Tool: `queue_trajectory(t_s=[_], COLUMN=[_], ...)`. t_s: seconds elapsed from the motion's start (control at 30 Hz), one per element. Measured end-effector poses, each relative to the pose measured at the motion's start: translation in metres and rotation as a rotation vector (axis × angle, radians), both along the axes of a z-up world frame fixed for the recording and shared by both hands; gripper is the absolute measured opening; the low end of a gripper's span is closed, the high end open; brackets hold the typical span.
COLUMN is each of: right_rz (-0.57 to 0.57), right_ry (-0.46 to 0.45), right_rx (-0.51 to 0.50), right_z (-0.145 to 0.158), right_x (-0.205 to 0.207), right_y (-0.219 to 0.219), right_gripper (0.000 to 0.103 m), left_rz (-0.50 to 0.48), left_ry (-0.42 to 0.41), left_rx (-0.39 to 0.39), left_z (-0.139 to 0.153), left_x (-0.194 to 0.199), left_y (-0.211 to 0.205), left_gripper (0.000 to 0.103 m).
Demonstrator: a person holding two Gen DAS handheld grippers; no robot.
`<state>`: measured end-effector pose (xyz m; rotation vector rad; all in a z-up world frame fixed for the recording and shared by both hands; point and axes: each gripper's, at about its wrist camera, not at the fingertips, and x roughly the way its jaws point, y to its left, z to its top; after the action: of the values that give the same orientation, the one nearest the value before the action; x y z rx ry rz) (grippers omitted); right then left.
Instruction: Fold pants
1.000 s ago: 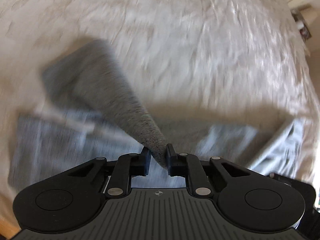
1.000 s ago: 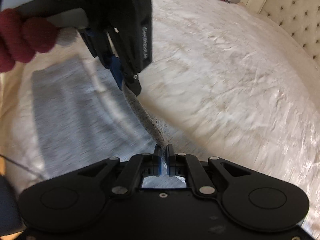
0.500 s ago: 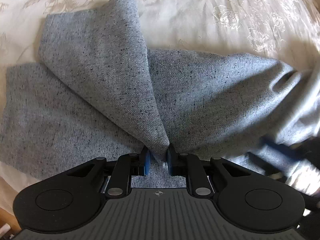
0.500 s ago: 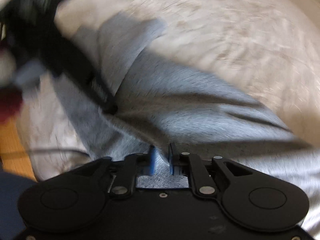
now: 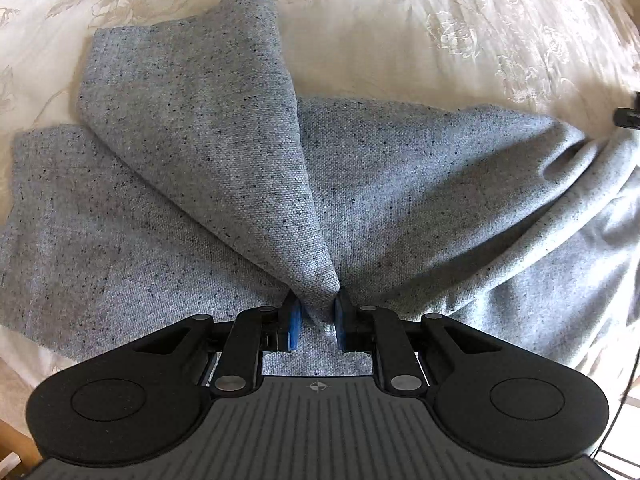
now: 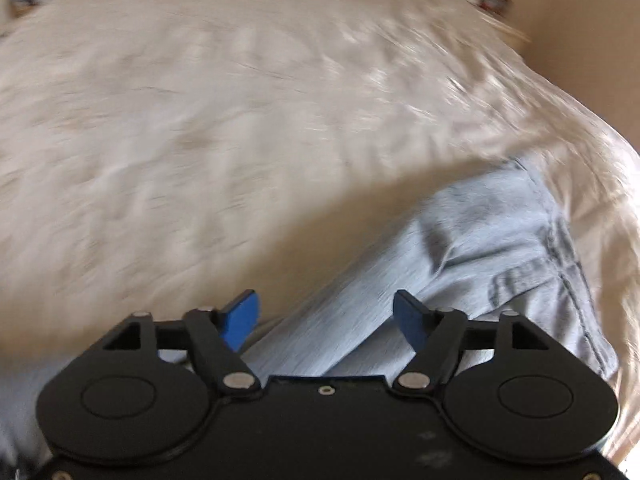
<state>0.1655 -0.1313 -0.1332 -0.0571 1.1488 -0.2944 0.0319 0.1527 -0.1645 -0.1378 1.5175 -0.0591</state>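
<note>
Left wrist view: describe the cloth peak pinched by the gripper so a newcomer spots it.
On the cream floral bedspread lie grey speckled woven pants. At their near edge, the left gripper pinches a raised triangular fold, the only part standing up from the flat cloth.

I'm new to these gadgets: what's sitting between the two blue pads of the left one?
A pinched fold of the speckled grey woven pants, clamped in the left hand-held gripper, as its own view shows.

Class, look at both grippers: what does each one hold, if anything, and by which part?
The left gripper is shut on the grey pants, pinching the point of a folded-over flap. The right gripper is open above the pants and holds nothing.
</note>
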Motion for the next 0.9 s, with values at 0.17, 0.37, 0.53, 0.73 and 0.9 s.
queue_trajectory(t_s=[0.17, 0.37, 0.53, 0.73, 0.9], right_rz=[-0.089, -0.203, -0.382, -0.396, -0.343], right_ry=[0.143, -0.079, -0.039, 0.106, -0.024], right_rx=[-0.040, 0.118, 0.174, 0.216, 0.213], right_z=[-0.033, 0.037, 0.028, -0.020, 0.010], right_x=[0.024, -0.039, -0.124, -0.145, -0.150], right_y=[-0.019, -0.068, -0.093, -0.106, -0.137], right_gripper=[0.006, 0.005, 0.006, 0.023, 0.079], left_rz=[0.030, -0.006, -0.074, -0.081, -0.016], left_ry=[-0.001, -0.056, -0.067, -0.002, 0.002], left_rx=[-0.014, -0.040, 0.000, 0.047, 0.084], left_z=[0.004, 0.028, 0.036, 0.014, 0.018], left_x=[-0.005, -0.013, -0.023, -0.029, -0.027], left_y=[0.007, 0.010, 0.005, 0.002, -0.011], left_gripper=[0.017, 0.017, 0.016, 0.017, 0.017])
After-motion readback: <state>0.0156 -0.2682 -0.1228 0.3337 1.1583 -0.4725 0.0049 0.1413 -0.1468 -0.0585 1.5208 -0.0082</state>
